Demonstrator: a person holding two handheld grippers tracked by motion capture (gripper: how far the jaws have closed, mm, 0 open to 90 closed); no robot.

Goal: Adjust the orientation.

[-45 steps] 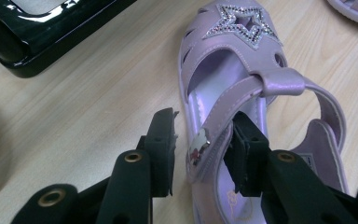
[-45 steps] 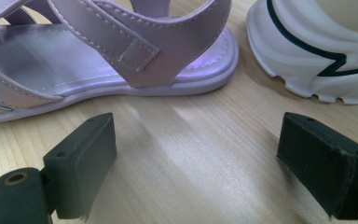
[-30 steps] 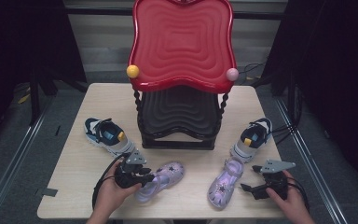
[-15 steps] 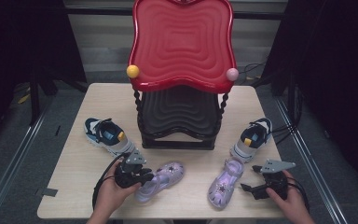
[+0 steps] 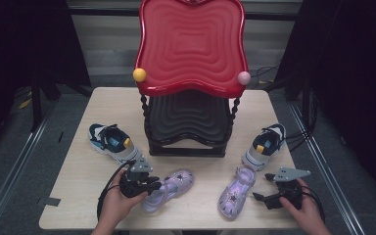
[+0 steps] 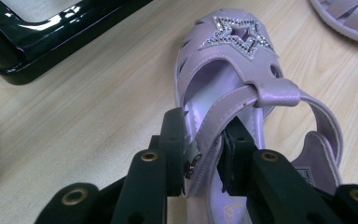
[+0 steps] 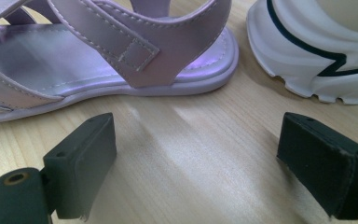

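— How many shoes sit on the surface (image 5: 78, 171)?
— Two lilac sandals near, two sneakers (image 5: 113, 142) farther back, flanking a black stand (image 5: 188, 122) under a red tray (image 5: 192, 46).
— And the grippers?
— The left hand-held gripper (image 6: 205, 144), having just narrowed, pinches the left sandal (image 5: 169, 188)'s strap. The right hand-held gripper (image 7: 196, 158) gapes empty beside the right sandal (image 5: 236, 190).

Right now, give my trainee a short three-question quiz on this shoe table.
1. True or false: the left hand-held gripper is shut on the side strap of a lilac star-trimmed sandal.
2. How many shoes lie on the pale wooden table?
3. The right hand-held gripper's jaws are: A clamped on a sneaker, B open over bare tabletop.

Key: 1 true; 2 four; 3 B.
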